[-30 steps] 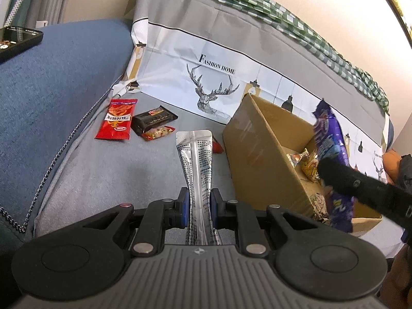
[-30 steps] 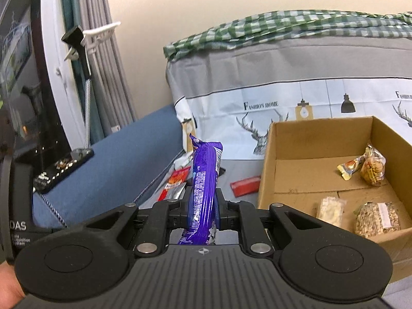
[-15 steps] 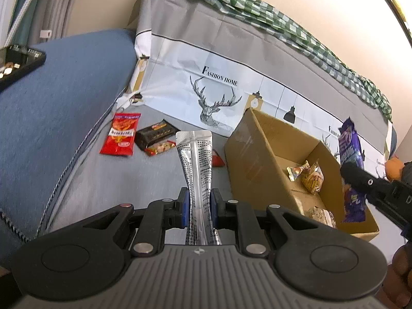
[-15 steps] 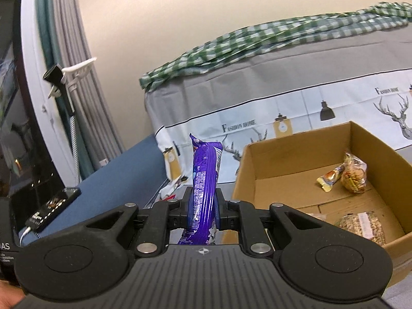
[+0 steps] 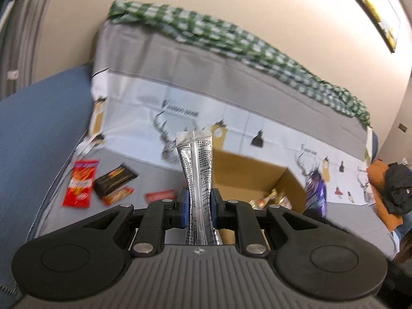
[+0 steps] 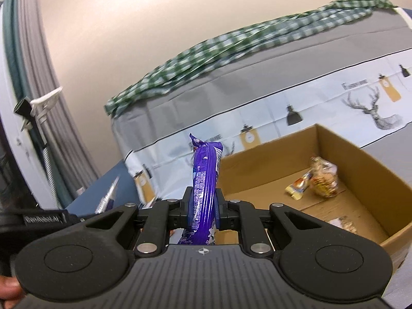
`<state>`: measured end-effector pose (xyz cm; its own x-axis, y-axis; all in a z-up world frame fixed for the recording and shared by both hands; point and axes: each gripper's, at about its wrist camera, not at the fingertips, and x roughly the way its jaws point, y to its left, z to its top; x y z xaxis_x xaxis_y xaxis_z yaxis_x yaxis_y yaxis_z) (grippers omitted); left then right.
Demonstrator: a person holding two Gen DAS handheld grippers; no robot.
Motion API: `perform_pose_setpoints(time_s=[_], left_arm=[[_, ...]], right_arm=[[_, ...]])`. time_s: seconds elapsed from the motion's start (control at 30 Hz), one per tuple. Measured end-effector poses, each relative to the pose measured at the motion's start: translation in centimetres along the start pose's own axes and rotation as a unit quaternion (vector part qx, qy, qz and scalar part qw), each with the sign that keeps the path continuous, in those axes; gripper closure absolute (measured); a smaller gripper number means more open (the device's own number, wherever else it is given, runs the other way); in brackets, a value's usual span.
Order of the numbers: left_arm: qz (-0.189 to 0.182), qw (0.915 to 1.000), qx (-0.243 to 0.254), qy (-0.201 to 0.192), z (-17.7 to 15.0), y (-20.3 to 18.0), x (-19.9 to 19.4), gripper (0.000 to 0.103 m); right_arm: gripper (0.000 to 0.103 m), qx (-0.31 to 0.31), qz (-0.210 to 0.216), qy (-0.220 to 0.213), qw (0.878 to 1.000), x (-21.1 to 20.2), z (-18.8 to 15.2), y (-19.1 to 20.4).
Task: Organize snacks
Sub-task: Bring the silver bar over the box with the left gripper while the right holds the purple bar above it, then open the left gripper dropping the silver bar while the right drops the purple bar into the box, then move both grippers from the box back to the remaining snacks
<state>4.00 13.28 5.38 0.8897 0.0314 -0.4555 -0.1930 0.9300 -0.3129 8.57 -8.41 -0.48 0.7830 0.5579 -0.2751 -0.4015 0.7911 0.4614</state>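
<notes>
Left tongs (image 5: 197, 203) tight on silver sachet (image 5: 197, 164), right tongs (image 6: 203, 209) on purple packet (image 6: 206, 170).

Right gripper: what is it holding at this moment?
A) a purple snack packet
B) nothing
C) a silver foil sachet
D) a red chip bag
A: in the right wrist view the right gripper is shut on the purple snack packet, which stands upright beside the cardboard box.

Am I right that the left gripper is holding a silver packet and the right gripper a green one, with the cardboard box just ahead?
Not quite: the right gripper holds a purple packet, as the right wrist view shows. The left gripper does hold the silver packet, with the cardboard box ahead.
</notes>
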Motion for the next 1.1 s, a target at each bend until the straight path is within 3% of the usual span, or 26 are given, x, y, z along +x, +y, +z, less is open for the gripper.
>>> perform_pose_setpoints(time_s=[0.5, 0.63, 0.67, 0.73, 0.93, 0.97, 1.0, 1.1], left_arm=[[-0.067, 0.997, 0.031, -0.022, 5.1, -10.0, 6.1, 0.084], [-0.081, 0.9962, 0.031, -0.005, 6.1, -11.6, 8.3, 0.071], [-0.088, 0.9959, 0.022, 0.003, 6.6, -11.4, 8.7, 0.061], [-0.092, 0.9958, 0.004, 0.002, 7.5, -10.4, 8.6, 0.059], [-0.046, 0.9984, -0.026, -0.02, 8.3, -3.1, 5.3, 0.06], [-0.037, 0.9986, -0.03, -0.023, 8.0, -1.6, 4.7, 0.068], [-0.033, 0.9987, -0.03, -0.025, 7.6, 0.0, 4.0, 0.089], [-0.01, 0.9995, -0.012, -0.027, 5.6, 4.2, 2.1, 0.099]], right_arm=[[0.087, 0.051, -0.095, -0.047, 0.993, -0.9, 1.4, -5.6], [0.08, 0.055, -0.115, -0.055, 0.99, -1.0, 1.4, -6.4], [0.062, 0.056, -0.128, -0.051, 0.989, -0.9, 1.3, -6.5], [0.042, 0.066, -0.145, -0.046, 0.986, -0.7, 1.2, -6.9], [0.04, 0.066, -0.149, -0.039, 0.986, -0.1, 1.0, -7.1], [0.04, 0.064, -0.149, -0.037, 0.986, -0.1, 1.0, -6.9], [0.04, 0.061, -0.148, -0.035, 0.987, 0.0, 0.9, -6.8], [0.04, 0.046, -0.143, -0.028, 0.988, 0.1, 0.6, -6.2]])
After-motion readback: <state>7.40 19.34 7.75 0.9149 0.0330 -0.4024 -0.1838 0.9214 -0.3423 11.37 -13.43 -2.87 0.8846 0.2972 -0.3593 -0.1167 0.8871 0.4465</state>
